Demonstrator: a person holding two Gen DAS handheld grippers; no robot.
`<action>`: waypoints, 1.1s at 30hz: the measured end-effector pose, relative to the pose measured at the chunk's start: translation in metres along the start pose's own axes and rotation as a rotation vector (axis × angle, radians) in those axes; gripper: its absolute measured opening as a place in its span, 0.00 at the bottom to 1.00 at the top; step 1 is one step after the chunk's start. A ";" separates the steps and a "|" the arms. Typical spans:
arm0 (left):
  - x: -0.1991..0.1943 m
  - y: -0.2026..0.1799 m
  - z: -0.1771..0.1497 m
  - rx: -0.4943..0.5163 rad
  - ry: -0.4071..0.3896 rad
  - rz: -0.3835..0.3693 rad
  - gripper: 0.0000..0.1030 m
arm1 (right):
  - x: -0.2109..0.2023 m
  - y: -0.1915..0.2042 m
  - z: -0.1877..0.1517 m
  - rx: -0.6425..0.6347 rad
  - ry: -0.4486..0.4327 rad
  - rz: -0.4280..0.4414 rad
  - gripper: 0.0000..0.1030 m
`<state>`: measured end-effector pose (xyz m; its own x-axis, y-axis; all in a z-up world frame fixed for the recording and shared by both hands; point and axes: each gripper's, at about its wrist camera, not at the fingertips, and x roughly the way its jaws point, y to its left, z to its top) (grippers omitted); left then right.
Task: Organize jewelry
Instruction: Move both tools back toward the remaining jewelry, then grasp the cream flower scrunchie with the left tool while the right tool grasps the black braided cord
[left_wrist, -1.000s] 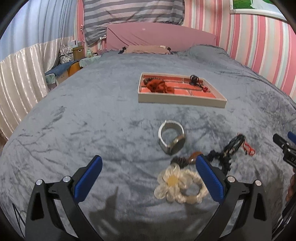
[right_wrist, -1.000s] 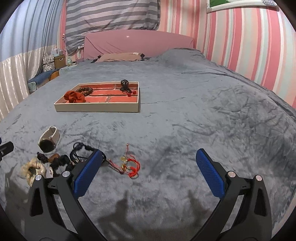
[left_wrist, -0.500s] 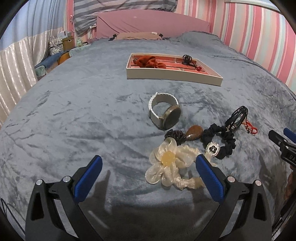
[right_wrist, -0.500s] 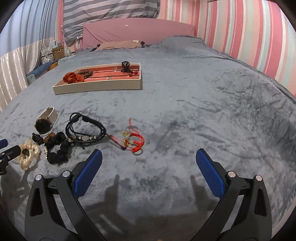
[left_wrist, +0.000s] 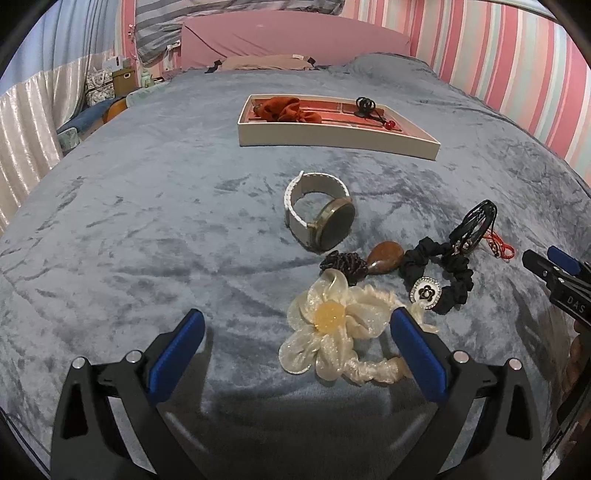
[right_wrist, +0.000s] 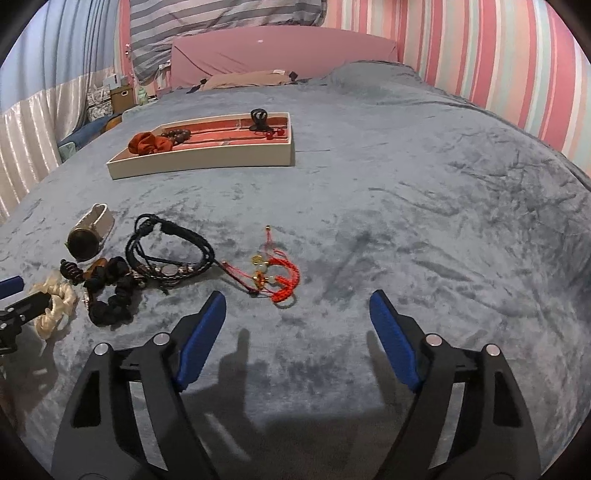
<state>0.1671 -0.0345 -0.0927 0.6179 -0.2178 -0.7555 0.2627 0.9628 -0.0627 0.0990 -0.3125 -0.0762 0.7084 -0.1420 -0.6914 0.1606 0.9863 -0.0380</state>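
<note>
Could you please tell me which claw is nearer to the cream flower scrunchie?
Left. The left claw is open around the cream flower scrunchie; the right claw hangs further right, near the red cord bracelet.

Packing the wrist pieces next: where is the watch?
The watch lies on the blanket mid-frame in the left wrist view, between the tray and the cream flower scrunchie.

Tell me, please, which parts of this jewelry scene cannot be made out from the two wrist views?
- Cream flower scrunchie: its right loop is hidden behind the left gripper finger in the left wrist view.
- Tray compartments: near wall blocks the floor in the left wrist view.
- Right gripper: cut off at the left wrist view's right edge.
</note>
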 end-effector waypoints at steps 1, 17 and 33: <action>0.001 0.000 0.000 0.003 0.001 -0.001 0.95 | 0.000 0.002 0.000 -0.004 0.000 0.008 0.76; 0.015 0.001 -0.001 0.004 0.042 -0.033 0.79 | 0.012 0.044 0.007 -0.058 0.000 0.053 0.75; 0.018 -0.006 -0.002 0.048 0.055 -0.085 0.34 | 0.049 0.062 0.043 -0.131 0.015 0.061 0.41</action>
<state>0.1756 -0.0435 -0.1073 0.5508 -0.2878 -0.7835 0.3483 0.9323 -0.0976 0.1729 -0.2617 -0.0815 0.7035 -0.0812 -0.7060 0.0258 0.9957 -0.0888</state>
